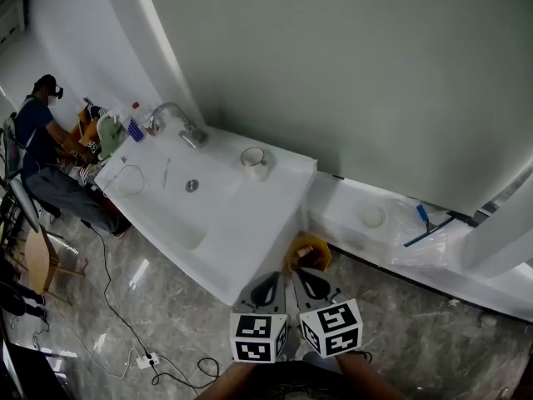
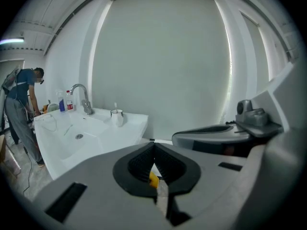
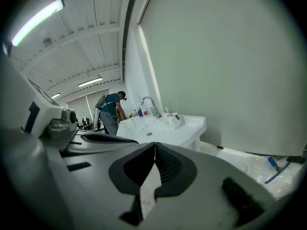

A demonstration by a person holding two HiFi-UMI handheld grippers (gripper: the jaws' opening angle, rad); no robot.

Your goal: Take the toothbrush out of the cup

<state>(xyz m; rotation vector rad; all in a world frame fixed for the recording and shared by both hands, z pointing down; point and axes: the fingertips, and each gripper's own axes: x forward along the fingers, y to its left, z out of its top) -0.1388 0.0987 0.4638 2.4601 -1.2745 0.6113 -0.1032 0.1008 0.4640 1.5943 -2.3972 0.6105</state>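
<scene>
The cup is standing on the back rim of the sink, right of the faucet; the toothbrush is sticking nearly upright from it. Bottles left of the faucet are showing unreadable labels. The left gripper and right gripper are hovering before the sink corner, jaws pressed together, empty.

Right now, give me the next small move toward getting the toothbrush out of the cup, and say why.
Probably move forward to the sink: the cup with the toothbrush stands on its corner by the wall, well beyond the left gripper and right gripper, both shut and empty. Open one only once close.
</scene>
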